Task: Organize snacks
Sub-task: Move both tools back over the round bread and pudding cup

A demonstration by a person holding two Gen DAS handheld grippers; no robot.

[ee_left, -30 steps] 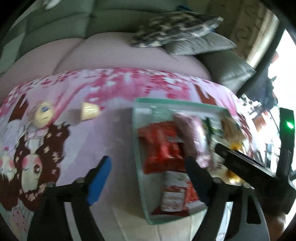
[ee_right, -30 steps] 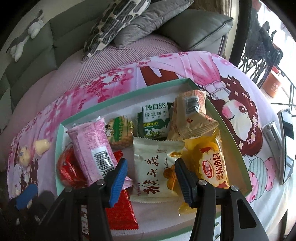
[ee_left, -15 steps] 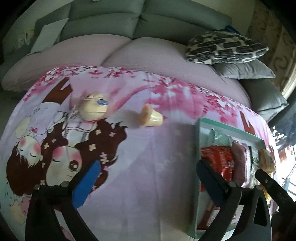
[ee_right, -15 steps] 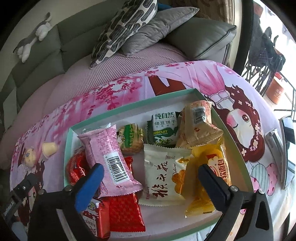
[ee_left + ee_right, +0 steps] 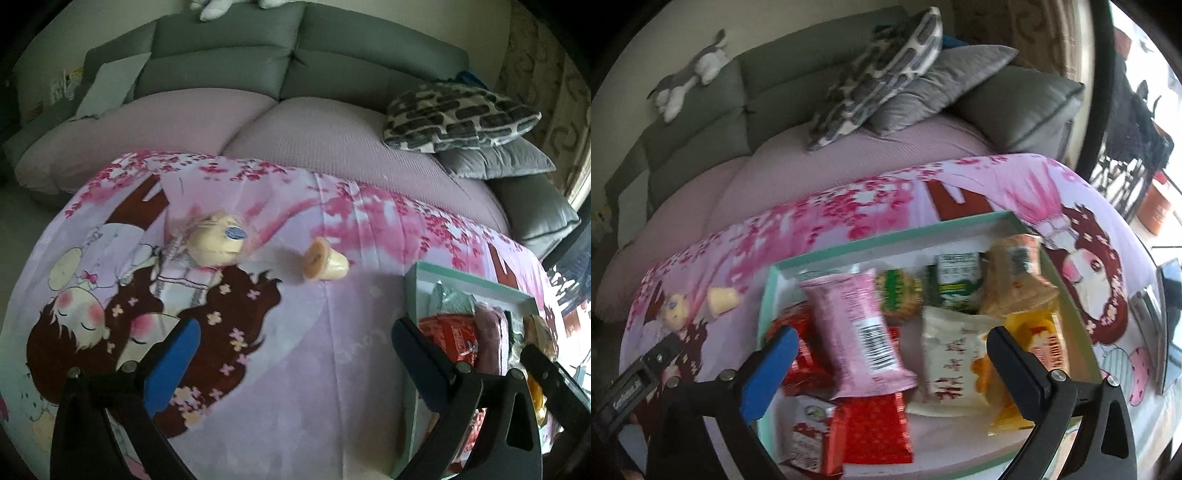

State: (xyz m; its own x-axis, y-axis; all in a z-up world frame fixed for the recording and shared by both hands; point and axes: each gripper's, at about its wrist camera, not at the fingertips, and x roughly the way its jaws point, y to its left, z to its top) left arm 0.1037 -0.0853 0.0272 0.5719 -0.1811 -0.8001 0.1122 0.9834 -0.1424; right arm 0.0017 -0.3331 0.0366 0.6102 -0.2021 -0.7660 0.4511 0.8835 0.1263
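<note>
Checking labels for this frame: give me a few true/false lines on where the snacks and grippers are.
1. Both grippers are open and empty. True: left gripper and right gripper hold nothing.
2. The jelly cup is in the tray. False: it lies on its side on the cloth, outside the tray.
3. The pink packet lies on top of red packets. True.
4. The round cake lies in the tray. False: it is on the cloth, beside the jelly cup.
5. The tray is empty. False: it holds many packets.
</note>
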